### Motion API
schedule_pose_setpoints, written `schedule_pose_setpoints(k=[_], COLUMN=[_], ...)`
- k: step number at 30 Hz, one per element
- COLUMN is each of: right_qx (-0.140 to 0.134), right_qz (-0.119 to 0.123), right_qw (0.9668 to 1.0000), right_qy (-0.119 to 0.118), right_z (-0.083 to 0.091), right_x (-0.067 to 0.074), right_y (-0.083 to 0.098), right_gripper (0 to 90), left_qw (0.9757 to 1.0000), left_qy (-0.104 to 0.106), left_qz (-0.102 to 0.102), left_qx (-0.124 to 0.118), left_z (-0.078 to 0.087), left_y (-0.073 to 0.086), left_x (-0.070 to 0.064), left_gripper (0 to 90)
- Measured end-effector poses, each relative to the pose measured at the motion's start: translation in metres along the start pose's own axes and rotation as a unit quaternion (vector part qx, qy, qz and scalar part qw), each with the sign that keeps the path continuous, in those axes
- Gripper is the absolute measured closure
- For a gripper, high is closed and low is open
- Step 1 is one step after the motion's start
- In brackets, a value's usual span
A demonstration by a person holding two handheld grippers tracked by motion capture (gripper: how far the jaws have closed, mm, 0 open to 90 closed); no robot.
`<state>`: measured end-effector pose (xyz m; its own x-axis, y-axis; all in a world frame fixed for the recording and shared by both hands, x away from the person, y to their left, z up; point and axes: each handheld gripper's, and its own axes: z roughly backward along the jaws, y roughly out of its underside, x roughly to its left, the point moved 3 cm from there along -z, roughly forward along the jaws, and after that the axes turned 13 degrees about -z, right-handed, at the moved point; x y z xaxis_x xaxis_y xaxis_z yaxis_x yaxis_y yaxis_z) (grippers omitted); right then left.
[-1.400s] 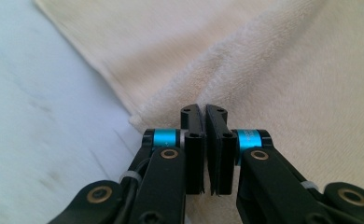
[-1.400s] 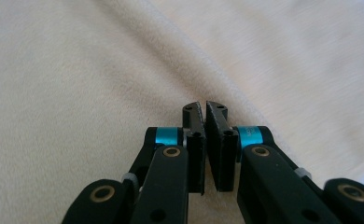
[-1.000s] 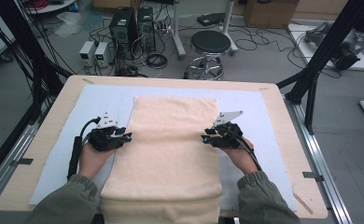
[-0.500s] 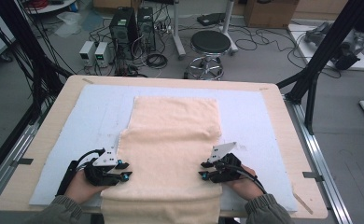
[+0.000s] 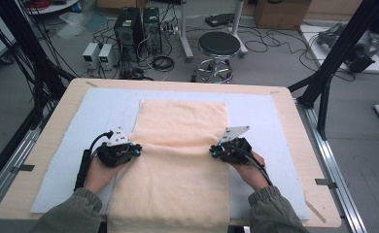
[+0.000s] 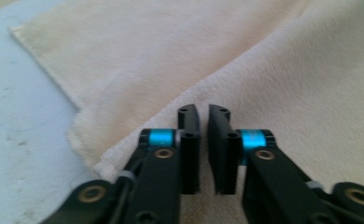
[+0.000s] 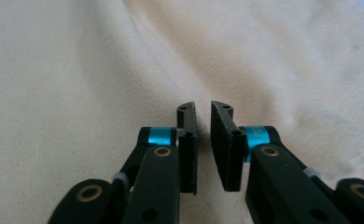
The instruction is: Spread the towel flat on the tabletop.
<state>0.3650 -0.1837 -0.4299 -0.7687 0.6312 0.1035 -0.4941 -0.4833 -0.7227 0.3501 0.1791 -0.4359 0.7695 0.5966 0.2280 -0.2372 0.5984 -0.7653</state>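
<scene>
Between the left gripper's [image 6: 203, 140] black jaws only a thin slit remains, and they have just been closing; whether a layer of cloth is pinched in that slit I cannot tell, since the pads stand over the fabric and hide it. The right gripper [image 7: 203, 140] looks the same: jaws nearly together after closing, cloth right under them. From above, the left gripper [image 5: 122, 151] sits at the left edge of the long peach terry towel [image 5: 180, 145] and the right gripper [image 5: 229, 148] at its right edge, level with each other. That symmetry probably serves a fold, each hand taking one side so the layer travels evenly. The towel lies down the middle of the pale blue felt mat [image 5: 265, 121] on the light wooden table [image 5: 63, 109], its near end hanging over the table's edge.
</scene>
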Motion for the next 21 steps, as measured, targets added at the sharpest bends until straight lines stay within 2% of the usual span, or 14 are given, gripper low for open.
schedule_pose_setpoints(k=[2, 5, 8, 11, 15, 18, 20, 21], right_qx=[-0.008, -0.007, -0.013, -0.010, 0.009, 0.026, 0.051, 0.042], right_qz=[-0.004, 0.015, 0.027, 0.038, 0.053, 0.057, 0.060, 0.056], right_qw=[0.9999, 0.9996, 0.9985, 0.9970, 0.9952, 0.9940, 0.9923, 0.9924], right_qy=[-0.008, -0.021, -0.046, -0.067, -0.082, -0.090, -0.096, -0.101], right_z=[0.004, 0.013, 0.024, 0.029, 0.028, 0.022, 0.016, 0.014], right_x=[0.002, 0.013, 0.030, 0.047, 0.064, 0.069, 0.070, 0.071], right_y=[-0.002, 0.000, 0.008, 0.023, 0.044, 0.055, 0.062, 0.064], right_gripper=[71.2, 65.3, 61.1, 57.7, 56.7, 57.6, 62.9, 69.0], left_qw=[0.9999, 0.9997, 0.9983, 0.9965, 0.9930, 0.9880, 0.9846, 0.9850], left_qy=[0.006, 0.012, 0.029, 0.051, 0.091, 0.127, 0.147, 0.147], left_qz=[0.006, -0.019, -0.041, -0.056, -0.071, -0.088, -0.094, -0.090], left_qx=[-0.009, -0.013, -0.030, -0.034, -0.029, -0.007, 0.011, -0.005], left_z=[0.006, 0.020, 0.037, 0.050, 0.061, 0.060, 0.055, 0.056], left_y=[0.001, 0.001, 0.005, 0.015, 0.028, 0.040, 0.051, 0.054], left_x=[0.001, -0.004, -0.019, -0.038, -0.057, -0.069, -0.075, -0.074], left_gripper=[68.2, 62.3, 59.1, 56.6, 54.9, 54.3, 56.0, 58.0])
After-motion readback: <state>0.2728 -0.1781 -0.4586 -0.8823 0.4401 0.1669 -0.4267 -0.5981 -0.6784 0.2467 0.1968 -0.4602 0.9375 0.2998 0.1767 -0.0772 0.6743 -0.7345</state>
